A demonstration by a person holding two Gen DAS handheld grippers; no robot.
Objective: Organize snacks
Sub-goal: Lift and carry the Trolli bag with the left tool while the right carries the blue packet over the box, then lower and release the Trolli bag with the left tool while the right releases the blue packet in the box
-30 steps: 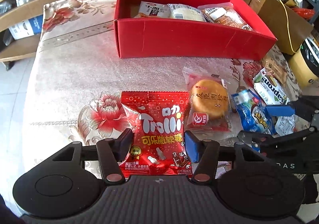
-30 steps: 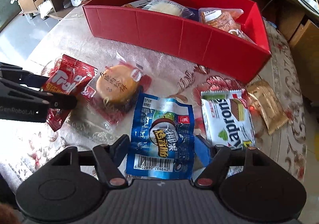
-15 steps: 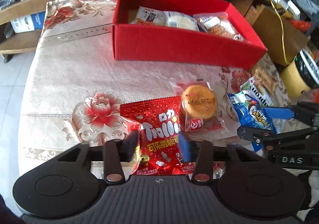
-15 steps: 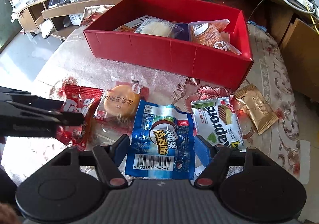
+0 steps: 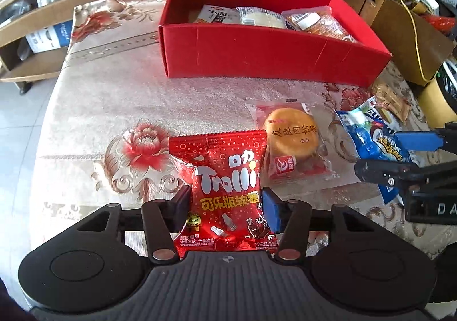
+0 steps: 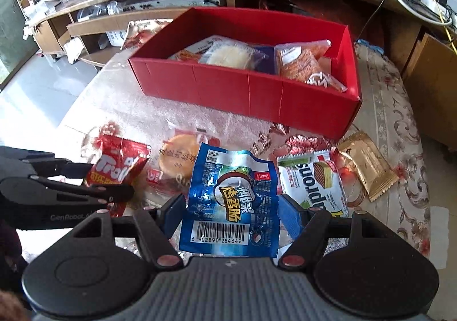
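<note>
between the jaws of the left gripper [image 5: 226, 206] sits the lower part of a red trolli candy bag [image 5: 225, 186], both pads pressed against its sides, so the jaws are closed on it. between the jaws of the right gripper [image 6: 231, 214] sits a blue sausage packet [image 6: 232, 201], barcode end nearest the camera, with each pad against an edge, so these jaws grip it too. just right of the candy bag lies a round pastry in clear wrap [image 5: 292, 139], its wrapper touching the bag's edge. right of the blue packet lie a green-and-white wafer pack [image 6: 314, 182] and, beyond it, a gold sachet [image 6: 364, 165]. all rest on a table [image 5: 114, 98] with a floral cloth. farther back stands an open red box [image 5: 257, 49] holding several wrapped snacks, among them an orange-brown pack [image 6: 302, 62] and a pale round cake [image 6: 228, 56]. wooden shelving [image 6: 142, 6] runs behind the table.
</note>
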